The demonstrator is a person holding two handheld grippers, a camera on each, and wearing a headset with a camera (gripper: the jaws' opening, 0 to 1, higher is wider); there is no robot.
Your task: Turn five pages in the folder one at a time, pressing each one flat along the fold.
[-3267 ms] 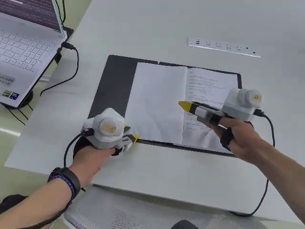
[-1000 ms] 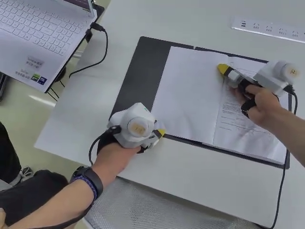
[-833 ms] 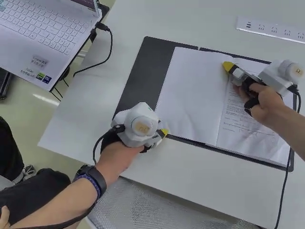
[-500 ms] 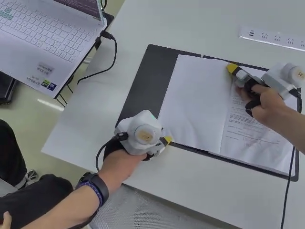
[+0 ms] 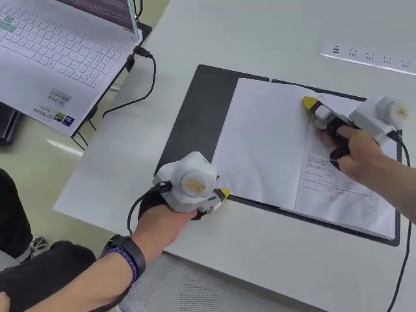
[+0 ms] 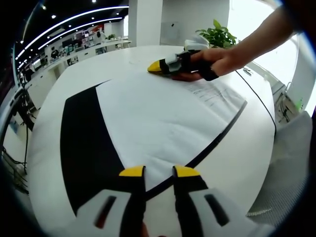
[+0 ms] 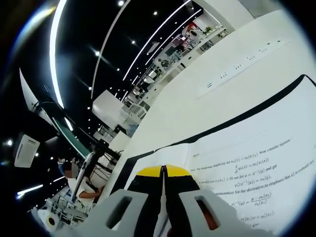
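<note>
My right gripper (image 5: 311,104) has its jaws closed together on nothing, and the yellow tip rests at the far end of the fold (image 5: 303,156), where the blank page (image 5: 260,143) meets the printed page (image 5: 338,188). My left gripper (image 6: 153,173) sits at the near edge of the folder (image 5: 195,110), just beside the near left corner of the blank page. Its jaws stand slightly apart, and I see nothing between them.

I judge the step in hand to be the pressing. To do it well, I'd drag the closed tip along the crease towards me in one even stroke, keeping it low and flat so it smooths the paper and doesn't snag it. I'd keep the left tip steady at the corner so the folder can't slide on the table (image 5: 260,39). The main risk I see is the tip drifting onto the printed page and wrinkling it.

The folder lies open. Its black cover is bare on the left, the blank page lies over the middle, and the printed page is on the right. I can't tell how many sheets lie beneath either one.
</note>
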